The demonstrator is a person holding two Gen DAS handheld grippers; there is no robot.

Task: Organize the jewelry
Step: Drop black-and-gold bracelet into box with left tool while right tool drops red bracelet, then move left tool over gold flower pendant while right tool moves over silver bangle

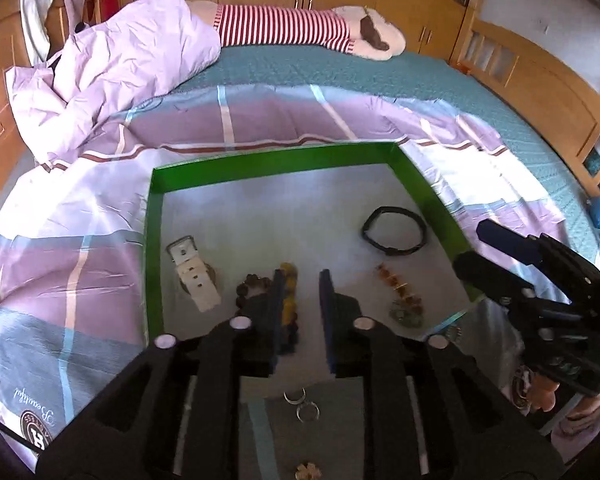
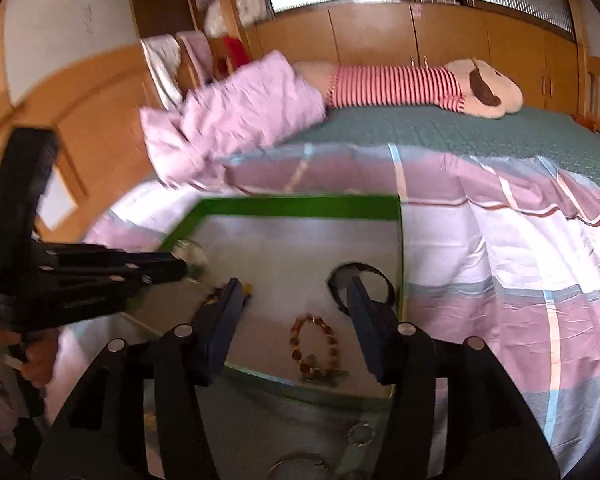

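Left-wrist view, bottom centre: two silver rings [image 1: 302, 404] and a small gold charm [image 1: 306, 470] lie on the bedsheet [image 1: 60, 272], outside the tray. Left gripper [image 1: 302, 280] fingers parted moderately, holding nothing, tips over the green-walled tray [image 1: 276, 160] floor. Mid-frame in tray: white watch [image 1: 194, 276] at left, dark bead bracelet [image 1: 256, 286] and yellow beads just left of centre, amber bracelet [image 1: 404, 296] right, black band [image 1: 394, 230] upper right. Right gripper [image 2: 296, 292] wide open, empty, above amber bracelet. Top of frame: striped plush toy [image 1: 292, 26].
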